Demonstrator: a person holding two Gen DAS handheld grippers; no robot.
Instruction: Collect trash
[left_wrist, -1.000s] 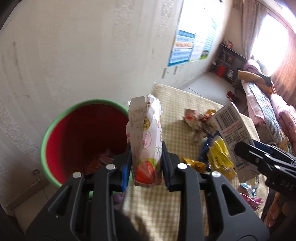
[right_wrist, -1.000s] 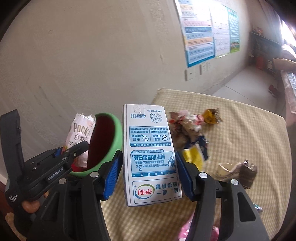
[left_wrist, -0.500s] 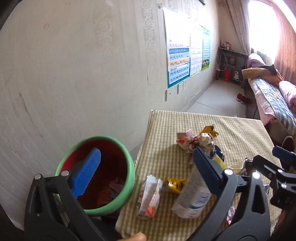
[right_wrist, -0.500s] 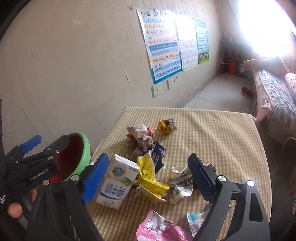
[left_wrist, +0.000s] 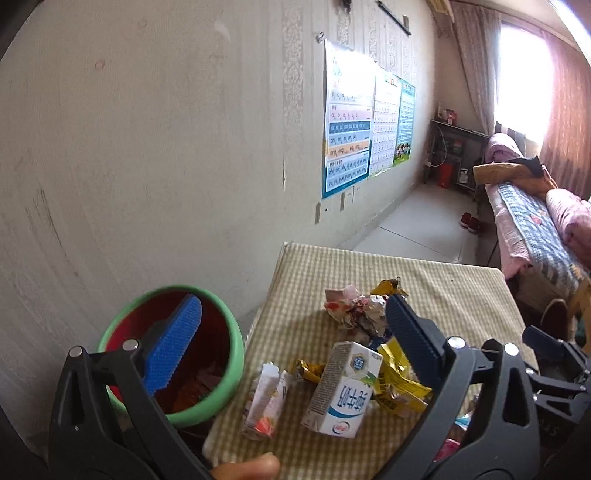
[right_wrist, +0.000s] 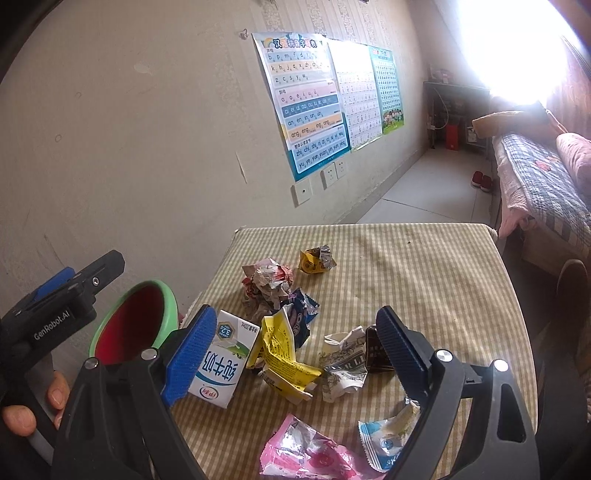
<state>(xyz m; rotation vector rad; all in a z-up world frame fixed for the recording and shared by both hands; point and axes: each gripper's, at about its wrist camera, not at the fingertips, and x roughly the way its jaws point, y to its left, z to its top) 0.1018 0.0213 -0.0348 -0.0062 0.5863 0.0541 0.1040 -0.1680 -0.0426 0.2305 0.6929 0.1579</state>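
My left gripper (left_wrist: 291, 343) is open and empty, above the table's near left corner. My right gripper (right_wrist: 295, 350) is open and empty above the trash pile. A white and blue milk carton (left_wrist: 341, 395) lies on the checked table (left_wrist: 443, 288); it also shows in the right wrist view (right_wrist: 221, 365). A strawberry snack box (left_wrist: 264, 402) lies beside it near the table edge. A red bin with a green rim (left_wrist: 225, 369) stands left of the table, with wrappers inside. A yellow wrapper (right_wrist: 280, 354), crumpled wrappers (right_wrist: 267, 282) and a pink wrapper (right_wrist: 306, 454) lie on the table.
The wall with posters (right_wrist: 310, 99) runs along the left. A bed (left_wrist: 535, 229) stands at the right past the table. The left gripper's body (right_wrist: 62, 302) shows left of the bin in the right wrist view. A small dark box (right_wrist: 376, 350) lies mid-table.
Both grippers opened and let go: the snack box and the milk carton now lie on the table beside the bin. Both grippers have pulled back and up.
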